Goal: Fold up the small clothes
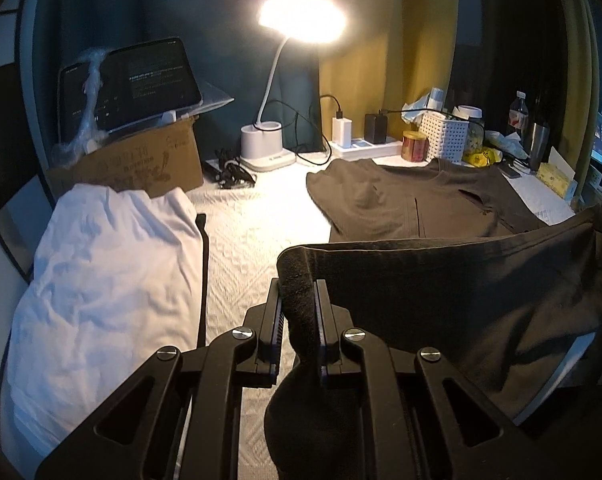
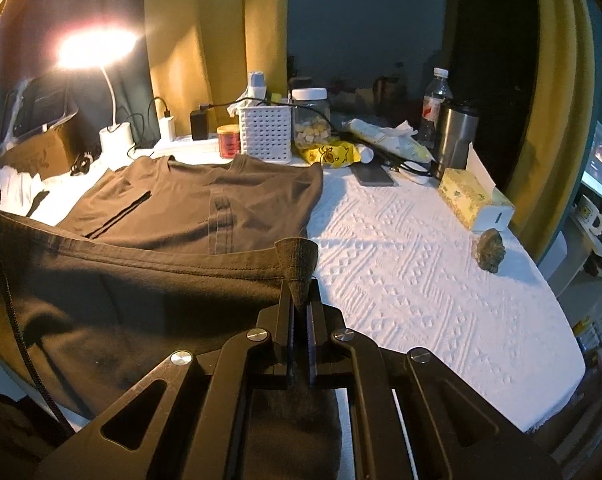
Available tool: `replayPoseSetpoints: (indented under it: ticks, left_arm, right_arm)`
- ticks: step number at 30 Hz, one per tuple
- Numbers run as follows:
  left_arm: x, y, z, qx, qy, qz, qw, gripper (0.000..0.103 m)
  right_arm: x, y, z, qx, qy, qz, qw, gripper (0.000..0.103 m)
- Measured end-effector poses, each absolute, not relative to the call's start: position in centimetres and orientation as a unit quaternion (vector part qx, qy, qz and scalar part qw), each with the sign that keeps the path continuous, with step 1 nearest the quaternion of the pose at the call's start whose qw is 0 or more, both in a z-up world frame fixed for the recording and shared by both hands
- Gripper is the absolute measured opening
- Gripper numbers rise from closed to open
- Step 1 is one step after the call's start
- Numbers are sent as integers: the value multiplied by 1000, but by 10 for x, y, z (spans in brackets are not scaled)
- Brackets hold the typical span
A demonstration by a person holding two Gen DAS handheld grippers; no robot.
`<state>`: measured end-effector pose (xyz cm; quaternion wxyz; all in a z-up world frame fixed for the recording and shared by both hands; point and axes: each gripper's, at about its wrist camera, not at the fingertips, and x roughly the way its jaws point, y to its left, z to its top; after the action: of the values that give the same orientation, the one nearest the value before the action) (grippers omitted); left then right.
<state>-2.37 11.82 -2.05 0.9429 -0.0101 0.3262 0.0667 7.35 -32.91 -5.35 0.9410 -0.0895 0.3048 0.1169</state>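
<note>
Left wrist view, left to right: a white garment [image 1: 101, 280] heaped at lower left; a cardboard box [image 1: 141, 164] behind it with a tablet [image 1: 129, 84] propped on top; a lit desk lamp [image 1: 301, 16] at upper centre; a dark brown T-shirt [image 1: 421, 200] lying on the white-covered worktop [image 1: 253, 232] at centre right, with its near hem lifted. Your left gripper [image 1: 300, 308], bottom centre, is clamped on one corner of that hem. Right wrist view, left to right: the taut raised hem runs from the left edge to your right gripper [image 2: 300, 300] at bottom centre, closed tight on the other corner; a white basket [image 2: 265, 132] and jar [image 2: 311, 116] stand along the back; a steel tumbler [image 2: 457, 136] and tissue box [image 2: 473, 200] are at upper right; a small dark lump [image 2: 491, 250] sits right of centre. For the fold, keep both corners level and the hem taut between them, carry it towards the collar at the top of the frame, and lower it squarely so the edges line up before you let go. The far sleeves are hard to trace in the dim light, the hanging cloth hides the worktop beneath it, the lump's nature is unclear, and the lamp glare washes out its surroundings.
</note>
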Motion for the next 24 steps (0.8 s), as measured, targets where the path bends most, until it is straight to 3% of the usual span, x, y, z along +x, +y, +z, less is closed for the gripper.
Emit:
replayPoseSetpoints:
  ticks: [24]
  left_arm:
    - [31, 121, 14, 1, 296, 58, 953, 12]
  right_arm:
    - [120, -333, -22, -66, 279, 110, 951, 6]
